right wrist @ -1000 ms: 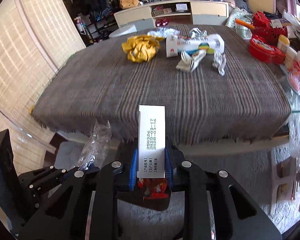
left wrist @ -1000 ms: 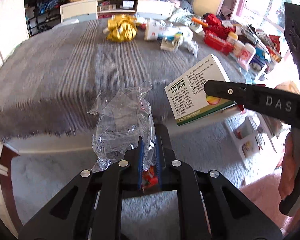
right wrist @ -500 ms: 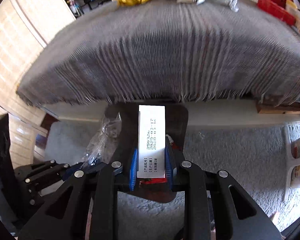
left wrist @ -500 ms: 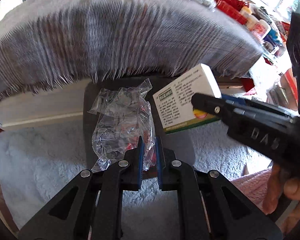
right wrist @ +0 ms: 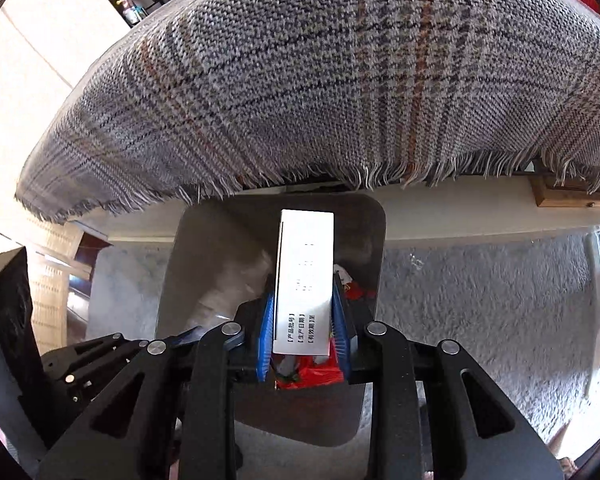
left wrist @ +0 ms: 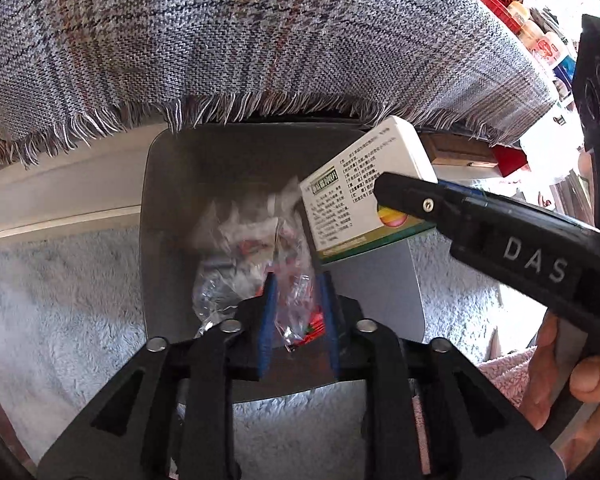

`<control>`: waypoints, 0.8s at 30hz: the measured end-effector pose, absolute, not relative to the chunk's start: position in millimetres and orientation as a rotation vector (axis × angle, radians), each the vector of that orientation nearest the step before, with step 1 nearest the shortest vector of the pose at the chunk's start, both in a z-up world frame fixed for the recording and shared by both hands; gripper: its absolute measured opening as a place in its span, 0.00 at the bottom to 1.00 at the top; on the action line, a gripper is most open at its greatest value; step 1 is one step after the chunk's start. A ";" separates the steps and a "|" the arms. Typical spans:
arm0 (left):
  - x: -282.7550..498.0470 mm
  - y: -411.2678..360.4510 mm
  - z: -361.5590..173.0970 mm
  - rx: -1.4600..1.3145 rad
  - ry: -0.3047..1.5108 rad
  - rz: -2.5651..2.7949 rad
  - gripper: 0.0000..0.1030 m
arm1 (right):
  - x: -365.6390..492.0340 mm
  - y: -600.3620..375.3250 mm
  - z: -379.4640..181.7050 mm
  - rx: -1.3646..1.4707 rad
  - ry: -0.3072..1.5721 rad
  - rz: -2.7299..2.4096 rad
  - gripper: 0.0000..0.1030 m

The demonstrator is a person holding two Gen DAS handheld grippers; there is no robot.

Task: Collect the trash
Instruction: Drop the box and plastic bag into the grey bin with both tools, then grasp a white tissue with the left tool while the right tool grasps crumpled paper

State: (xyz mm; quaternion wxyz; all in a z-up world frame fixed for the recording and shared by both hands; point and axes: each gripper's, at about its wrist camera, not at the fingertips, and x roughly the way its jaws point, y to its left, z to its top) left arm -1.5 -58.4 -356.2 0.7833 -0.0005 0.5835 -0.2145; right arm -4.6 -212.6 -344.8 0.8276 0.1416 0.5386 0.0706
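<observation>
Trash bin [left wrist: 168,216]: grey, open-topped, on the pale shaggy rug [left wrist: 60,288] directly ahead of and below both tongs; its far rim is tucked under the fringed edge of the plaid cloth [left wrist: 260,40].
Clear plastic wrapper [left wrist: 252,248]: blurred, loose in the bin mouth just beyond the left tong tips, part of it between the blue pads [left wrist: 266,312] without being pinched.
Left tongs [left wrist: 298,312]: spread apart over the bin, nothing clamped.
White carton [right wrist: 304,280]: printed medicine-style box, upright between the right tongs' fingers, over the bin opening; in the left view it sits to the right of the left tongs.
Right tongs [right wrist: 304,336]: pressed onto the carton's lower sides.
Red scraps [right wrist: 312,374]: inside the bin, below the carton.
</observation>
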 end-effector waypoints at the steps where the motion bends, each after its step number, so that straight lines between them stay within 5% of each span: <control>1: -1.1 -57.9 -357.1 0.000 1.258 -0.461 0.31 | -3.5 -212.8 -344.5 0.303 1.149 0.151 0.40; 2: -1.4 -57.3 -356.9 0.000 1.255 -0.457 0.37 | -4.2 -214.4 -344.1 0.308 1.148 0.147 0.54; 6: -5.3 -47.7 -349.1 0.003 1.235 -0.445 0.55 | -8.1 -224.3 -334.8 0.345 1.113 0.129 0.61; 8: -10.0 -40.6 -342.5 0.013 1.203 -0.426 0.69 | -13.3 -237.3 -319.7 0.392 1.057 0.106 0.80; 11: -16.4 -31.2 -329.3 0.033 1.140 -0.405 0.81 | -21.9 -254.6 -287.9 0.383 0.954 0.056 0.95; 24: 15.5 -57.5 -220.3 0.043 1.011 -0.427 0.88 | 7.0 -320.3 -193.4 0.356 0.834 -0.023 0.97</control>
